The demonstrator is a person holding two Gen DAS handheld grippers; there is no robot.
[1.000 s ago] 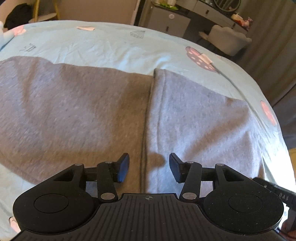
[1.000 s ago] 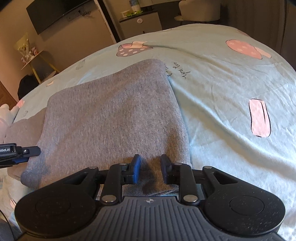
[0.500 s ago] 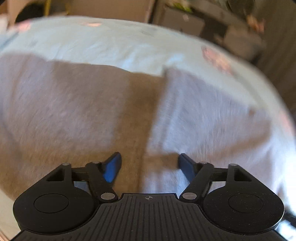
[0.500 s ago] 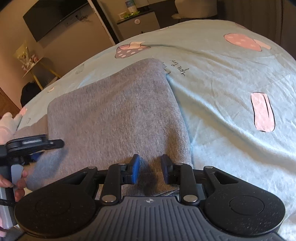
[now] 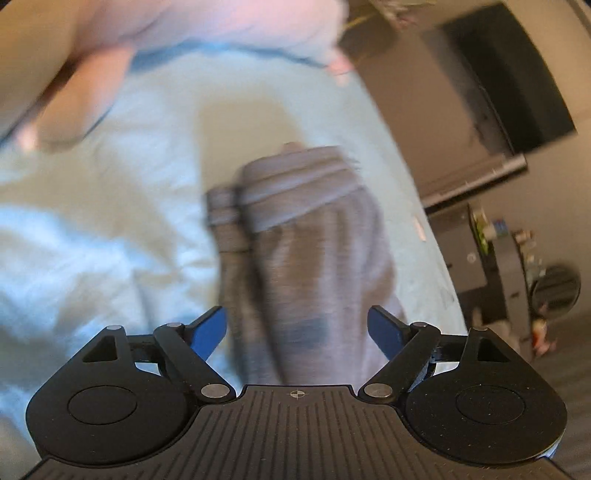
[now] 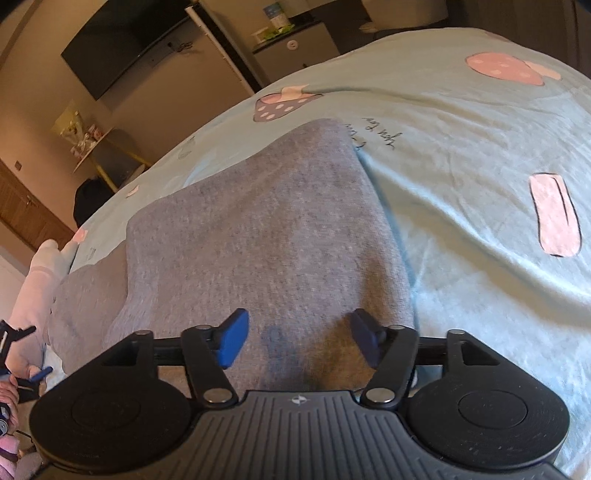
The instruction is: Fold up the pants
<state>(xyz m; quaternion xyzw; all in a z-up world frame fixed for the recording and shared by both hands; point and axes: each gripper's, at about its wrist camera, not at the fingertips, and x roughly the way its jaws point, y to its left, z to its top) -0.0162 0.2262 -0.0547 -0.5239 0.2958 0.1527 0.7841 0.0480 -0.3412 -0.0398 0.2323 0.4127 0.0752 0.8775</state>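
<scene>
The grey pants (image 6: pixel 266 236) lie partly folded on the light blue bed sheet (image 6: pixel 480 177). In the right wrist view a folded top layer covers the lower one, and my right gripper (image 6: pixel 295 339) hovers open over its near edge. In the blurred left wrist view the pants (image 5: pixel 306 251) run away from me, with the ribbed cuffs (image 5: pixel 291 188) at the far end. My left gripper (image 5: pixel 299 330) is wide open over the near part of the legs, holding nothing. It also shows at the left edge of the right wrist view (image 6: pixel 14 354).
A pink pillow or plush (image 5: pixel 184 26) lies at the bed's far end. A dark TV (image 6: pixel 125 44) hangs on the wall. A cabinet (image 6: pixel 291 48) stands beyond the bed. The bed's right edge (image 5: pixel 436 258) drops to the floor.
My left gripper has swung round from the fold line to look along the legs toward the cuffs, and opened wider. My right gripper has let go of the pants' near edge and opened.
</scene>
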